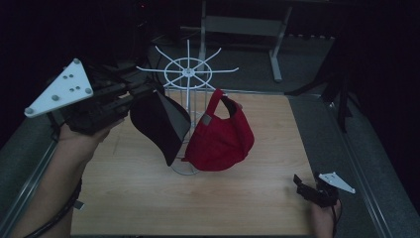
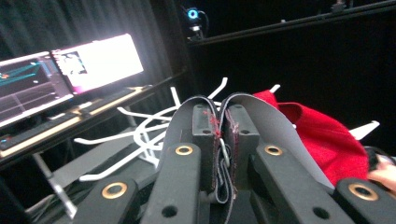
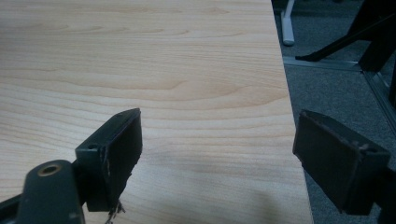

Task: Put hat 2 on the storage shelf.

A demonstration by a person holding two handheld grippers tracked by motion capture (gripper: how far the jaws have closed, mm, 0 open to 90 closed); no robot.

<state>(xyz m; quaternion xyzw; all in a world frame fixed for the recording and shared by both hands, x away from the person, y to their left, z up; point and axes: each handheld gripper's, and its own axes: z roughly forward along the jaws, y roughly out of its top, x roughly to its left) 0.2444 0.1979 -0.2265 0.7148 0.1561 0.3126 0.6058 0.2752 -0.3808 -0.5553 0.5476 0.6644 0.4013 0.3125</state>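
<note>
Left gripper (image 1: 141,91) held raised beside the white wire hat rack (image 1: 188,74), jaws pressed together on the black cap (image 1: 161,124). In the left gripper view the gripper (image 2: 223,140) pinches a thin fold of grey-lined cap fabric (image 2: 261,109) between its pads, the fabric arching over both jaw tips; reddish fibres cling to the pad faces. The black cap hangs down from that grip, just beside the rack's central post, dark panel tilted, paler grey underside showing at its upper edge. Its lower corner reaches close to the rack's ring base; whether it touches the rack I cannot tell. A red cap (image 1: 220,134) hangs on the rack's other side from a spoke, strap loop at top, touching or almost touching the black cap. Right gripper (image 1: 309,188) sits low at the near right corner of the wooden table (image 1: 148,198), well apart from the rack; its jaws are spread wide over bare wood (image 3: 140,56), nothing between them (image 3: 217,144).
</note>
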